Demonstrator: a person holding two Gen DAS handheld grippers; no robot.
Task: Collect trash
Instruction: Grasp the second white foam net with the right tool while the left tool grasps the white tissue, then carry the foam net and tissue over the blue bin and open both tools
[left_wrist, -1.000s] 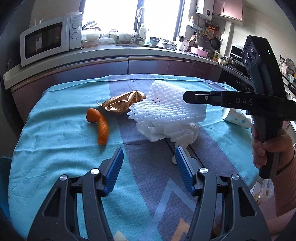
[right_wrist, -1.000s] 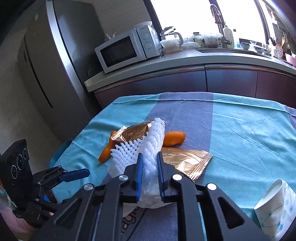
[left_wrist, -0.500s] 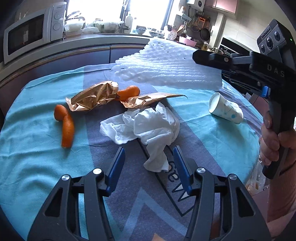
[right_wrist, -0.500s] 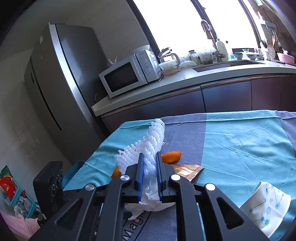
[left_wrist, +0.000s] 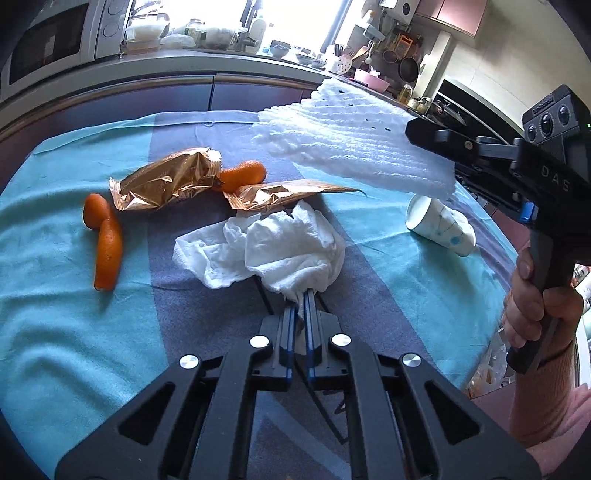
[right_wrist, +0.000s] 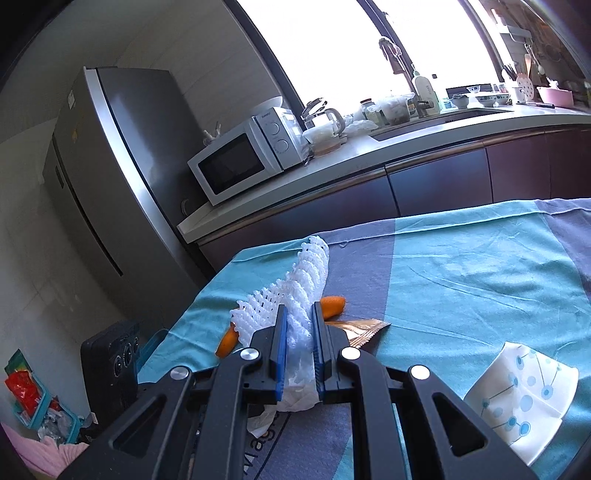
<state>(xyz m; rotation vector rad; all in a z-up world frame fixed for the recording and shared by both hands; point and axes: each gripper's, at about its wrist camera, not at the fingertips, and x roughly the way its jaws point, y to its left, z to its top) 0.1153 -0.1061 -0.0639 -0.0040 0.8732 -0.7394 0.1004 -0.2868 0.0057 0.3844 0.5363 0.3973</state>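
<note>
On the table (left_wrist: 55, 332), which is covered by a teal and grey cloth, lies scattered rubbish. Nearest the left camera, the left tool (left_wrist: 300, 308) has its jaws pinched together on a corner of a crumpled white tissue (left_wrist: 280, 247), most of which rests on the cloth. Beyond the tissue lie two crinkled gold wrappers (left_wrist: 166, 181), one beside the other, with pieces of orange peel (left_wrist: 105, 240) to the left and between them. A paper cup (left_wrist: 439, 225) with blue dots lies on its side to the right.

The right tool (right_wrist: 298, 328), held in a hand (left_wrist: 535, 306), is clamped on a sheet of white foam netting (left_wrist: 354, 147) and carries it clear above the table.

Both tools appear loaded, so the gathering step looks under way, with wrappers, peel and cup not yet collected. The next move probably calls for lifting the limp tissue without dragging the nearer wrapper, which touches its far edge. No bin can be made out with certainty.
</note>
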